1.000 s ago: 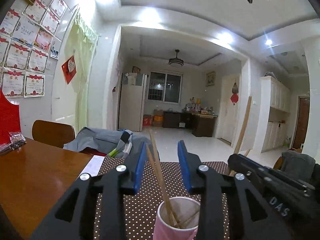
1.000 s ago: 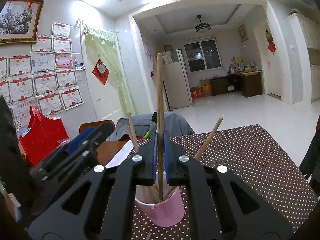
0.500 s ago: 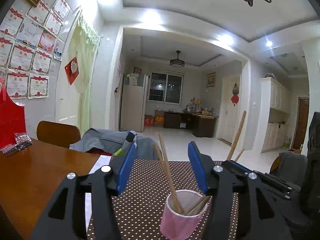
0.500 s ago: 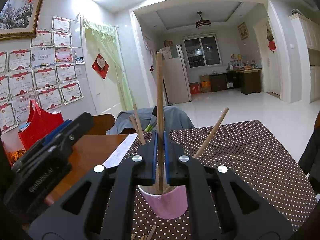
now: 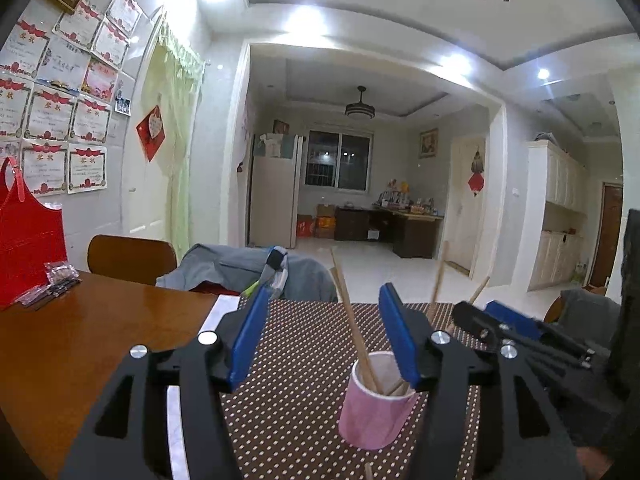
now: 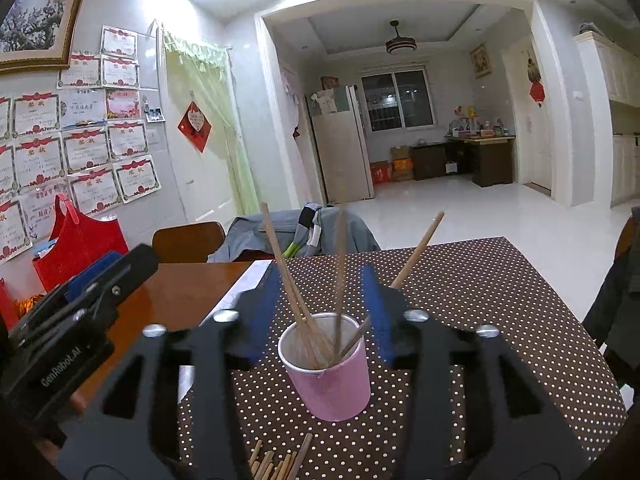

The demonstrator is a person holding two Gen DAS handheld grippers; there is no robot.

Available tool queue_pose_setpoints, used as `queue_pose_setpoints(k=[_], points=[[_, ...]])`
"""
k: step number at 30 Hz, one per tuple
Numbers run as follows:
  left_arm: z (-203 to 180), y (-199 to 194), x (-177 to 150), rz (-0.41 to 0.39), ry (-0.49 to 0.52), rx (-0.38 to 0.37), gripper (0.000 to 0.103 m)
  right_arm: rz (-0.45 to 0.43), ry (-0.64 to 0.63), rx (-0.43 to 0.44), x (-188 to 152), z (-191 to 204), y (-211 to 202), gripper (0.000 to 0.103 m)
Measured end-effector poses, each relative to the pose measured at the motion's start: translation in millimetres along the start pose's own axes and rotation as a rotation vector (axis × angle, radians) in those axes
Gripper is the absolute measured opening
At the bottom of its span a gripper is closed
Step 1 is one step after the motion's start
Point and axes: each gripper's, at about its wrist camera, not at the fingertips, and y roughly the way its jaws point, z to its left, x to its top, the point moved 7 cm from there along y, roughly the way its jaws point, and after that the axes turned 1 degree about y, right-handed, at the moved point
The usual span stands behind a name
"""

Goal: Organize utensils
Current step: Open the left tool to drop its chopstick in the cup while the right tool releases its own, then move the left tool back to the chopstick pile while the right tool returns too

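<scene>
Left gripper: the left gripper (image 5: 320,336) hung over the dotted mat (image 6: 480,292) with its blue pads spread wide and nothing between them; in the right wrist view it showed as a dark body at the left edge (image 6: 76,320).
Wooden table: bare brown table (image 5: 80,332) lay left of the mat, with a red bag (image 5: 28,248) near the wall.
Loose chopsticks: a small heap of chopsticks (image 6: 276,460) lay flat on the mat just in front of the cup, near the bottom edge of the right wrist view.
Pink cup: the pink cup (image 6: 332,376) stood upright on the mat, between the right gripper's fingers in its own view, touched by neither as far as could be seen.
Chopsticks in cup: several chopsticks in the cup (image 6: 288,276) leaned against the rim at different angles; one looked motion-blurred.
Right gripper: the right gripper (image 6: 320,308) was spread wide and held nothing.
Handling, cup: probably thin paper, light and easy to tip or crush; a sideways nudge from a leaning stick could likely topple it.
Handling, chopsticks: stiff, light, smooth wood, likely to roll or pivot in a loose pinch.
Where to grip: probably near the middle of a loose stick, pads square across it, taking one from the edge of the heap.
</scene>
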Motion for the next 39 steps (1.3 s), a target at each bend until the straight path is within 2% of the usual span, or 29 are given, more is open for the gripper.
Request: queue_pose_setpoints(k=[9, 15, 21, 25, 29, 34, 39], points=[[11, -20, -13, 0.09, 0.007, 0.008, 0.057, 0.03, -0.006, 0.001, -11, 1, -26, 0.044], [9, -27, -41, 0.221, 0.02, -0.017, 0.057, 0.117, 0.002, 0.015, -38, 3, -37, 0.044], [6, -22, -99, 0.519, 0.03, -0.071, 0.057, 0.281, 0.002, 0.017, -79, -1, -42, 0.044], [-2, -26, -141, 0.648, 0.067, -0.109, 0.057, 0.411, 0.022, 0.013, -109, -9, -40, 0.045], [-6, -31, -182, 0.763, 0.062, -0.139, 0.057, 0.505, 0.038, 0.012, -135, -15, -40, 0.045], [-9, -40, -202, 0.807, 0.094, -0.138, 0.057, 0.579, 0.05, 0.037, -156, -17, -41, 0.045], [1, -42, -215, 0.843, 0.124, -0.092, 0.057, 0.61, 0.054, 0.051, -166, -16, -43, 0.045]])
